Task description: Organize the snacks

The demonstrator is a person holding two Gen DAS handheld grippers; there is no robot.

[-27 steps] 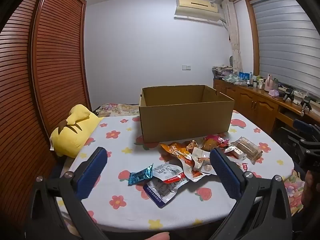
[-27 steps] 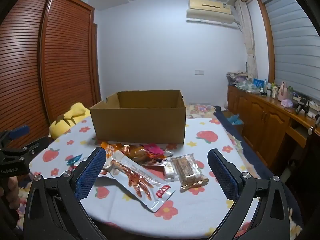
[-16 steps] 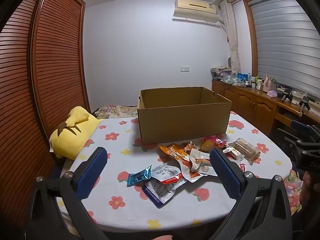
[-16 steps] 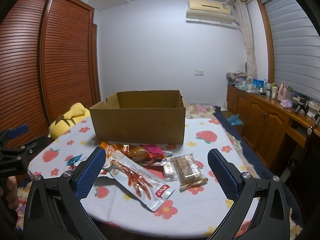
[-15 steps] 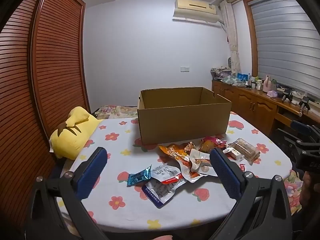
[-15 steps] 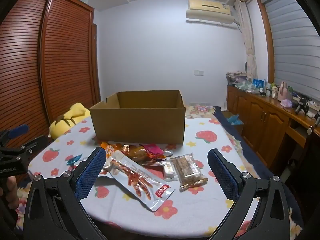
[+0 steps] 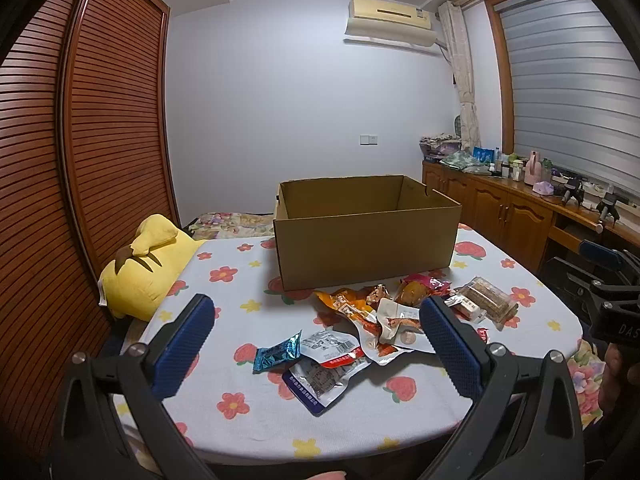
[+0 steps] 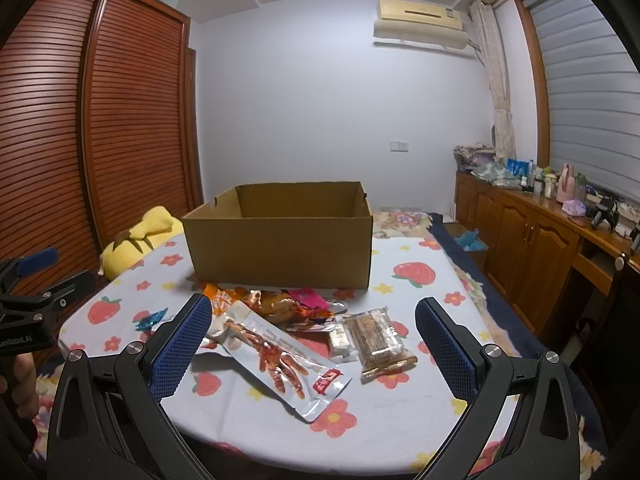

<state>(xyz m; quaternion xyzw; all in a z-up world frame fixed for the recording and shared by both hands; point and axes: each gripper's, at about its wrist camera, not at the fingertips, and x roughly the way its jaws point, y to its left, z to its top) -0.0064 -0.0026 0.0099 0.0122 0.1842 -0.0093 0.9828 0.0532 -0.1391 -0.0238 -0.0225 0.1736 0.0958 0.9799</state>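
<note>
Reading "DAS" on the right gripper (image 7: 612, 300) body and "enRobot.AI" on the left gripper (image 8: 24, 300); packet print is illegible. Both spread wide, holding nothing. Snacks (image 7: 384, 320) lie at the cardboard box's (image 7: 366, 236) 6 o'clock.

One cardboard box (image 7: 366, 236), one yellow plush (image 7: 146, 266), about ten snack packets (image 8: 286, 362).
</note>
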